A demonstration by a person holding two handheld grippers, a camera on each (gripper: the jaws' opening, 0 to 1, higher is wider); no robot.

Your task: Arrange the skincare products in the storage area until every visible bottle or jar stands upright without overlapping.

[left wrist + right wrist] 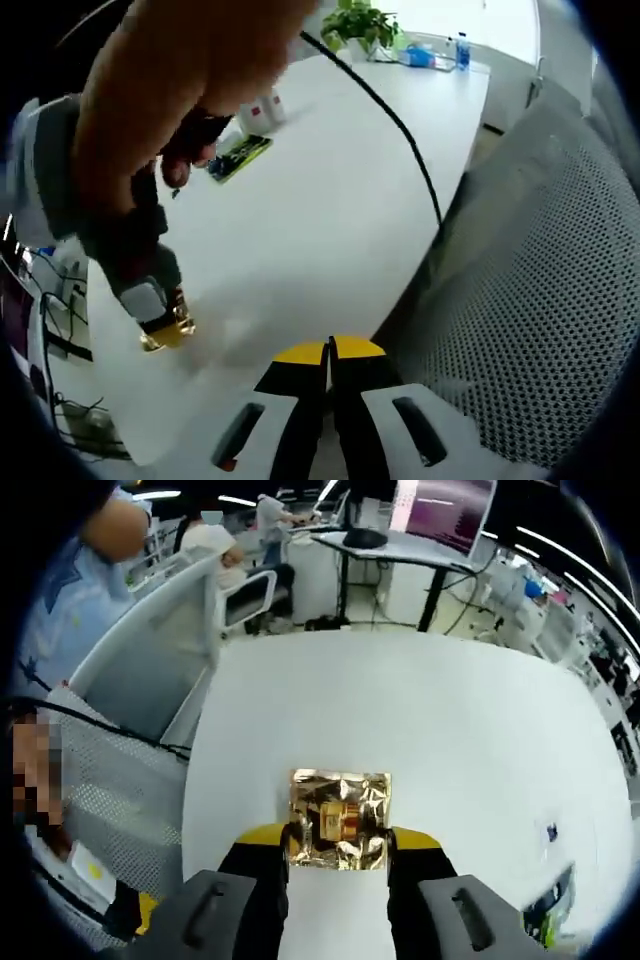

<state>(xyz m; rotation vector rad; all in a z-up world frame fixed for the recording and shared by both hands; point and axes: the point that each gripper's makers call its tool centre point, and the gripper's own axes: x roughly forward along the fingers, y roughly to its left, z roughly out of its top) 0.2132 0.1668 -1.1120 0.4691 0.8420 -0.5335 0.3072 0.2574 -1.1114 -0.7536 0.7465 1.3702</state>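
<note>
Gripping gold sachet, right tongs

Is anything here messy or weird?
Yes. The gold wrapper between the right gripper jaws is crinkled, with a small jar inside it rather than standing bare on the white table. Nothing looks spilled.

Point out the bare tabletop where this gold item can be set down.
Widest bare patch: the white table ahead of the gold foil item in the right gripper, toward the far edge. Crowded spots: the green pack and white bottles, and the plant end in the left gripper view.
</note>
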